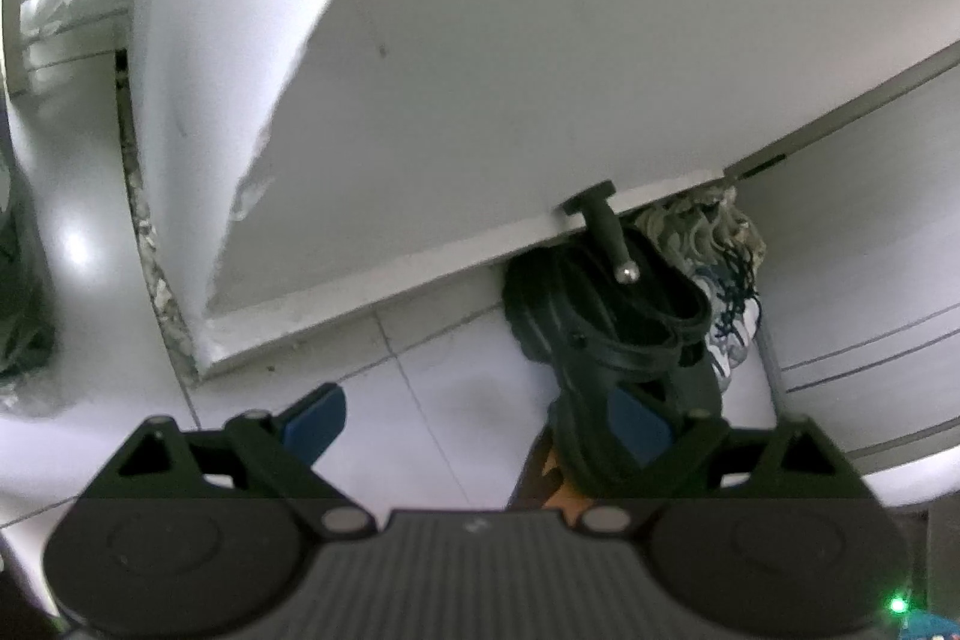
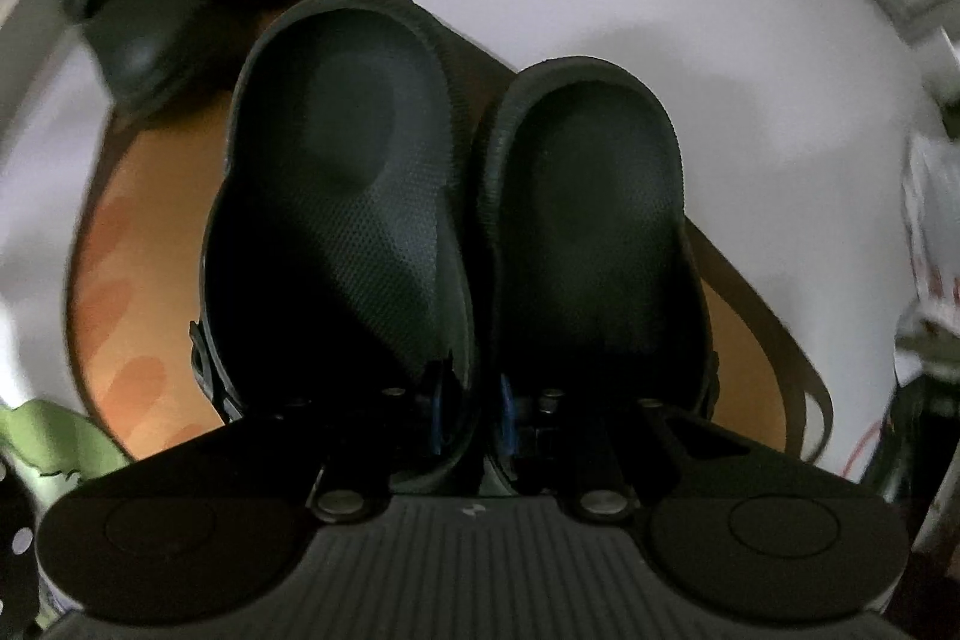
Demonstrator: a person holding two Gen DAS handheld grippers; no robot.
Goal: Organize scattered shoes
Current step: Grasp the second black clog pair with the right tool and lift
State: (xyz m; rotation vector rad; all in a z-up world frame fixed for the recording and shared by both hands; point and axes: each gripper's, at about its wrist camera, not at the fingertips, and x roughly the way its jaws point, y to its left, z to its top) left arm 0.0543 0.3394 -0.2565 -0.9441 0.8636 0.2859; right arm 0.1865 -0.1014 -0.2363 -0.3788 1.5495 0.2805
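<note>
Two black clogs, the left one (image 2: 342,172) and the right one (image 2: 591,196), hang side by side, open sides toward the right wrist camera. My right gripper (image 2: 474,418) points down and is shut on their two touching inner walls, with its blue pads (image 2: 507,412) just showing. In the left wrist view my left gripper (image 1: 480,424) stands open with nothing between its blue pads (image 1: 315,421). A black clog (image 1: 606,340) shows beyond its right finger, in front of the open white cabinet door (image 1: 480,70).
An orange mat (image 2: 138,280) lies on the white floor under the clogs. A black knob (image 1: 606,226) sticks out of the door. Behind the clog sits a patterned laced sneaker (image 1: 714,244). White drawer fronts (image 1: 870,280) stand at the right. A blurred dark gripper body (image 2: 150,16) is at the upper left.
</note>
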